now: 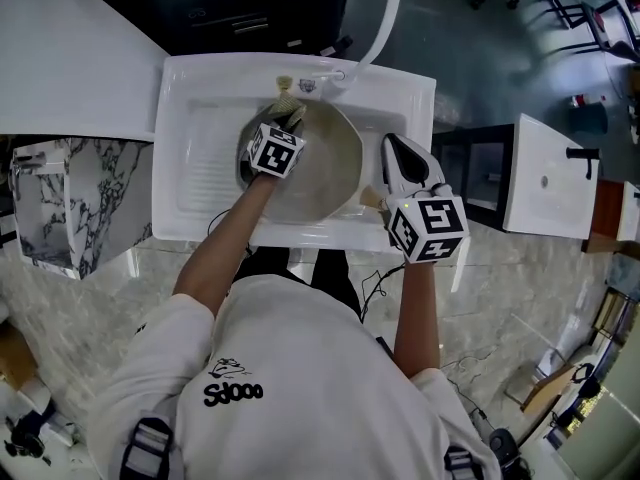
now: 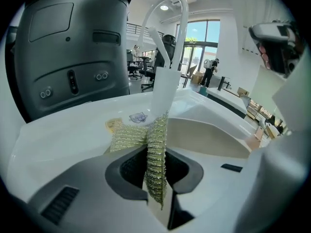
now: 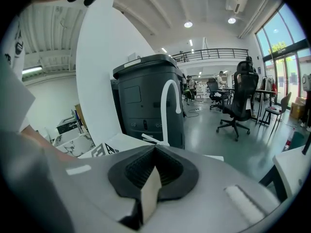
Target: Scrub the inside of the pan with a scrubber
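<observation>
A round metal pan (image 1: 325, 168) with a dull beige inside lies in the white sink (image 1: 200, 88). My left gripper (image 1: 284, 120) reaches over the pan's far rim, shut on a golden mesh scrubber (image 1: 288, 99). In the left gripper view the scrubber (image 2: 155, 161) stands pinched between the jaws of that gripper (image 2: 158, 178), and its loose end spreads out to the left. My right gripper (image 1: 393, 160) is at the pan's right side, shut on the pan's pale handle (image 1: 371, 198). The handle (image 3: 150, 191) shows as a beige wedge between the right gripper's (image 3: 151, 183) jaws.
A white curved faucet (image 1: 385, 23) rises behind the sink; it also shows as the faucet (image 2: 167, 57) in the left gripper view. A dark grey bin (image 2: 73, 52) stands behind it. A marble-patterned counter (image 1: 70, 198) is at the left, a second white basin (image 1: 550, 173) at the right.
</observation>
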Motion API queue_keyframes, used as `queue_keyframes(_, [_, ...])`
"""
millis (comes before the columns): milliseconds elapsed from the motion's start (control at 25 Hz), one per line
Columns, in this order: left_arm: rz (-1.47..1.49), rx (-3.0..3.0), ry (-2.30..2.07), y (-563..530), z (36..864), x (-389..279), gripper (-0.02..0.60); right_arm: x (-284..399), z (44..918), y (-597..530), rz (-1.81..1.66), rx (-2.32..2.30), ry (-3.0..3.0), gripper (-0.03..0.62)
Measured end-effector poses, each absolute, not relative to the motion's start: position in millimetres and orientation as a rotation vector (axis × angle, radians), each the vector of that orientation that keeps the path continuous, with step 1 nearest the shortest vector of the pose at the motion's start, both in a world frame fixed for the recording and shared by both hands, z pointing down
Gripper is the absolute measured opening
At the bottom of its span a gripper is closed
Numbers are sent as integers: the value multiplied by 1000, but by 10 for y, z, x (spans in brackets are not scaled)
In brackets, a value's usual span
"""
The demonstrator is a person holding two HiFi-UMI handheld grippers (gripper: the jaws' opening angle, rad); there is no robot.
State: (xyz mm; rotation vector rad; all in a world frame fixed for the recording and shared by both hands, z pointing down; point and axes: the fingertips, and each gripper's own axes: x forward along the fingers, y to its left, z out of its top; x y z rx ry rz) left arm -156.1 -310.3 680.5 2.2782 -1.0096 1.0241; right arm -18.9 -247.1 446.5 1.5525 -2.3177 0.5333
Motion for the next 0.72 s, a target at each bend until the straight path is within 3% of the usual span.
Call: queue_keyframes(720, [1051, 2287, -927, -3155, 7006, -1187, 68, 69, 4739, -2530, 632, 1551, -2293, 9])
